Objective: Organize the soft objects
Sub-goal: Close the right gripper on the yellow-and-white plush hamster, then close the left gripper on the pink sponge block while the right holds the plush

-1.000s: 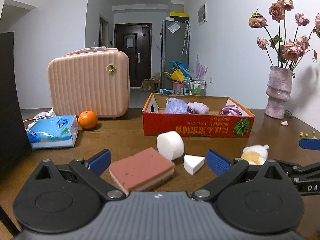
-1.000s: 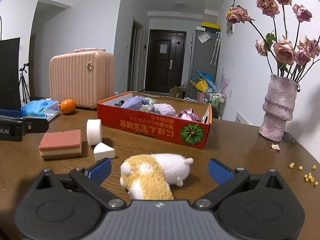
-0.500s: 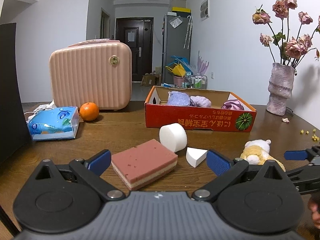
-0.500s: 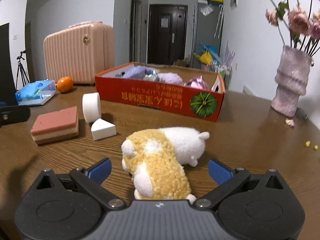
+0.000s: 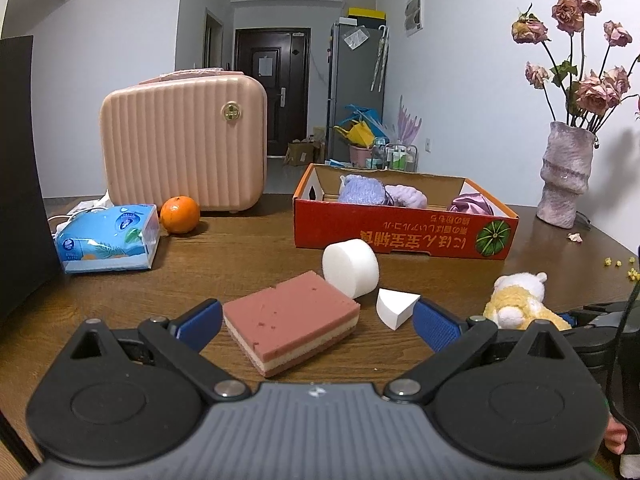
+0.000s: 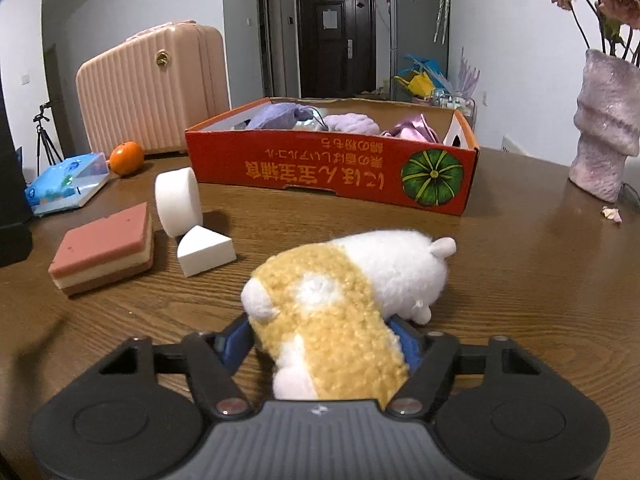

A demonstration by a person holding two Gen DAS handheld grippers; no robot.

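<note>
My right gripper (image 6: 322, 340) is shut on a yellow and white plush toy (image 6: 344, 300) that lies on the wooden table; it also shows in the left wrist view (image 5: 520, 300). My left gripper (image 5: 316, 322) is open, its fingers on either side of a pink layered sponge (image 5: 292, 330). A white foam cylinder (image 5: 351, 266) and a white foam wedge (image 5: 396, 307) lie just beyond. The red cardboard box (image 6: 336, 170) further back holds purple and lilac soft items (image 6: 280, 116).
A pink ribbed case (image 5: 184, 144), an orange (image 5: 180, 214) and a blue tissue pack (image 5: 108, 240) stand at the back left. A vase of dried roses (image 5: 564, 176) stands at the right. Yellow crumbs (image 5: 620, 264) lie near the right edge.
My right gripper has moved forward over the plush toy and closed on it. My left gripper has stayed open around the pink sponge, shifting only slightly.
</note>
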